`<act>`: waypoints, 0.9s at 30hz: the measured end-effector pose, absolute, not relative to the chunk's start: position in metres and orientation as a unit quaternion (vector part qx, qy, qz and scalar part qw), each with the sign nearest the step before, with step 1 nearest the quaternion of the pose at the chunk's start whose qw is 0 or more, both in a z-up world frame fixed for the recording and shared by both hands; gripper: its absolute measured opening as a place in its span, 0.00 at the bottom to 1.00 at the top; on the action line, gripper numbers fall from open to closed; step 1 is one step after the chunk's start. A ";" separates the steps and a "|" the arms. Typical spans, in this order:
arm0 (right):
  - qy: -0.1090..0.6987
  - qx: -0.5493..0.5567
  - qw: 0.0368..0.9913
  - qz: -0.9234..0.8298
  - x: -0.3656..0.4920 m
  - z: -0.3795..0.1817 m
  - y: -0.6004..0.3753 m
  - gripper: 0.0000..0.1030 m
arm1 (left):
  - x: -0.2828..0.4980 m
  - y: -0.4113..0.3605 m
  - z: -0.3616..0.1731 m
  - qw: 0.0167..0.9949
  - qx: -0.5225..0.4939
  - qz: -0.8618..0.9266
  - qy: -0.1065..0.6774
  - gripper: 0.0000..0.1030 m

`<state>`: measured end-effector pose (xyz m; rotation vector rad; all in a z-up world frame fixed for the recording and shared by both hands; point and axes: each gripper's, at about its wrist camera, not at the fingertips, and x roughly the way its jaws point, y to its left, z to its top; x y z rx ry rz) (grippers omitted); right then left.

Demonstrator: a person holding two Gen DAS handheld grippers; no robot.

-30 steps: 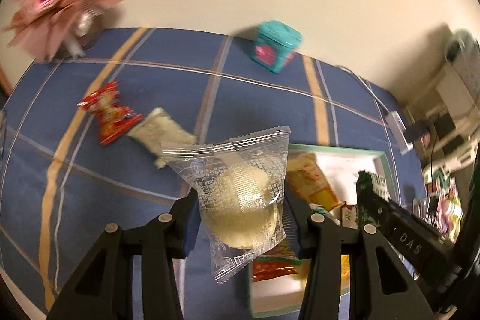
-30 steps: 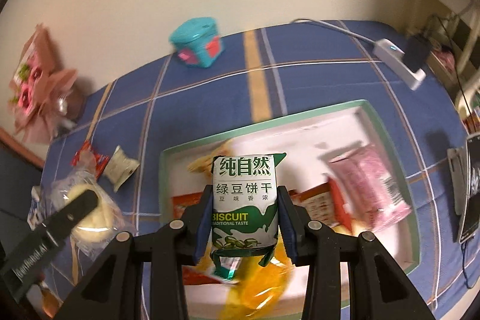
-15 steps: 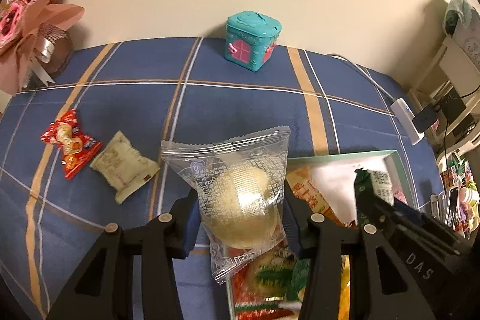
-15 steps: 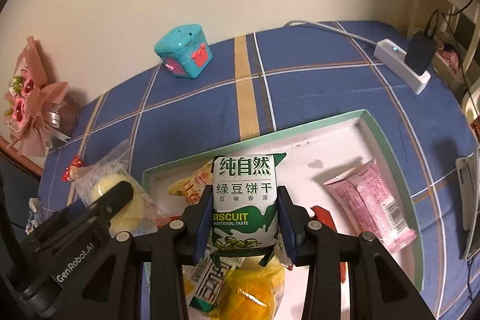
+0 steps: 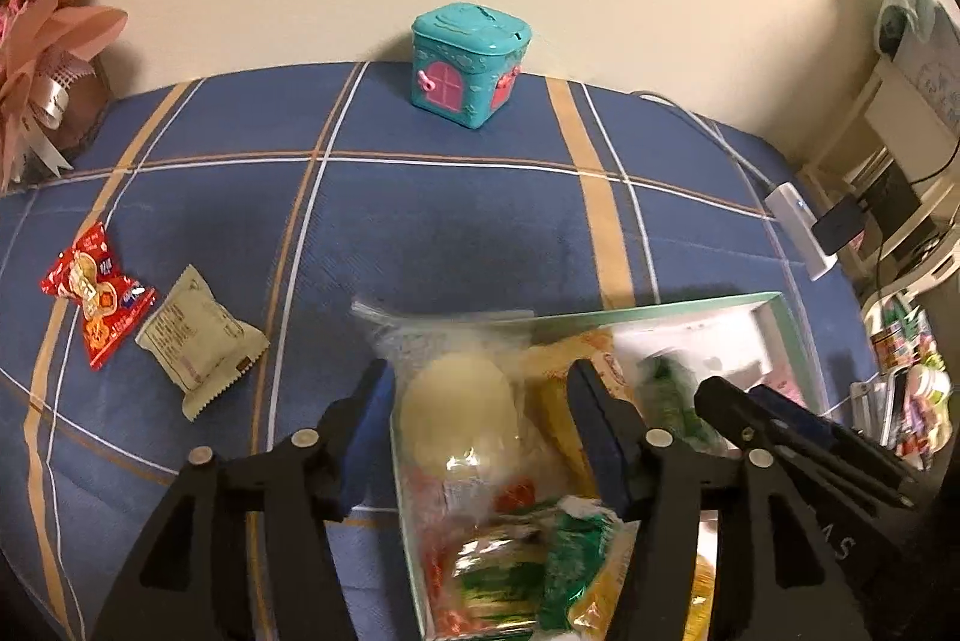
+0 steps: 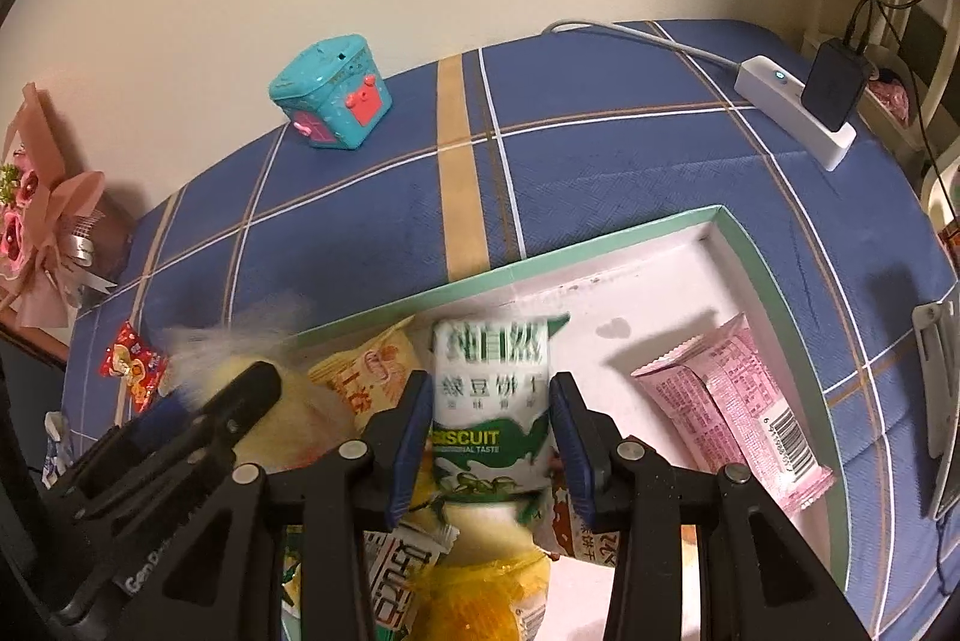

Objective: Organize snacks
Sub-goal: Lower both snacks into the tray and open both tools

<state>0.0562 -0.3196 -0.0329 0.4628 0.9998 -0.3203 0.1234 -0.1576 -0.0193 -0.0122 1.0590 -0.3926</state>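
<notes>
- The left gripper [image 5: 480, 419] has just been opening; the clear-wrapped bun [image 5: 459, 416] sits loose between its jaws, over the tray's [image 6: 774, 281] near-left corner.
- The right gripper [image 6: 492, 440] clamps the biscuit pack [image 6: 492, 401] upright, long axis pointing away, above the tray's middle.

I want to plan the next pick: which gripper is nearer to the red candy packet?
Left. The left gripper is beside the red candy packet; the right gripper is farther, over the box.

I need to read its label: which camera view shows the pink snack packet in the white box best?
The right wrist view: the long pink foil snack packet lies whole and unblocked there, barcode visible. The left wrist view shows only a pink sliver behind the right tongs.
</notes>
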 end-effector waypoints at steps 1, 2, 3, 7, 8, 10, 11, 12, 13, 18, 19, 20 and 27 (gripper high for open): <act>0.472 0.218 0.840 -0.152 0.055 -0.030 -0.319 0.42 | 0.122 -0.157 -0.016 0.844 -0.007 -0.187 0.503 0.60; 0.471 0.217 0.841 -0.155 0.053 -0.027 -0.318 0.42 | 0.121 -0.157 -0.012 0.843 -0.005 -0.186 0.505 0.60; 0.470 0.215 0.842 -0.157 0.052 -0.024 -0.318 0.42 | 0.120 -0.156 -0.009 0.842 -0.002 -0.182 0.507 0.60; 0.470 0.212 0.841 -0.161 0.044 -0.012 -0.313 0.42 | 0.116 -0.150 0.005 0.842 -0.001 -0.168 0.513 0.60; 0.472 0.210 0.841 -0.160 0.042 -0.009 -0.310 0.42 | 0.115 -0.147 0.008 0.842 -0.002 -0.164 0.514 0.60; 0.474 0.203 0.842 -0.159 0.038 -0.006 -0.306 0.42 | 0.114 -0.141 0.013 0.843 -0.002 -0.149 0.517 0.61; 0.476 0.200 0.842 -0.158 0.037 -0.005 -0.303 0.42 | 0.113 -0.137 0.014 0.843 -0.002 -0.142 0.519 0.61; 0.477 0.198 0.842 -0.157 0.035 -0.004 -0.301 0.42 | 0.112 -0.133 0.015 0.843 -0.002 -0.135 0.520 0.62; 0.480 0.196 0.841 -0.156 0.034 -0.004 -0.298 0.42 | 0.111 -0.129 0.015 0.843 -0.002 -0.129 0.522 0.63; 0.487 0.191 0.838 -0.156 0.028 -0.004 -0.290 0.42 | 0.104 -0.112 0.012 0.841 -0.006 -0.109 0.530 0.64; 0.488 0.189 0.838 -0.156 0.027 -0.003 -0.289 0.42 | 0.103 -0.110 0.012 0.841 -0.007 -0.107 0.531 0.64; 0.489 0.186 0.838 -0.156 0.025 -0.002 -0.286 0.42 | 0.102 -0.107 0.012 0.841 -0.007 -0.105 0.531 0.64; 0.483 0.170 0.845 -0.154 0.018 0.010 -0.275 0.42 | 0.093 -0.093 0.016 0.844 -0.013 -0.095 0.528 0.70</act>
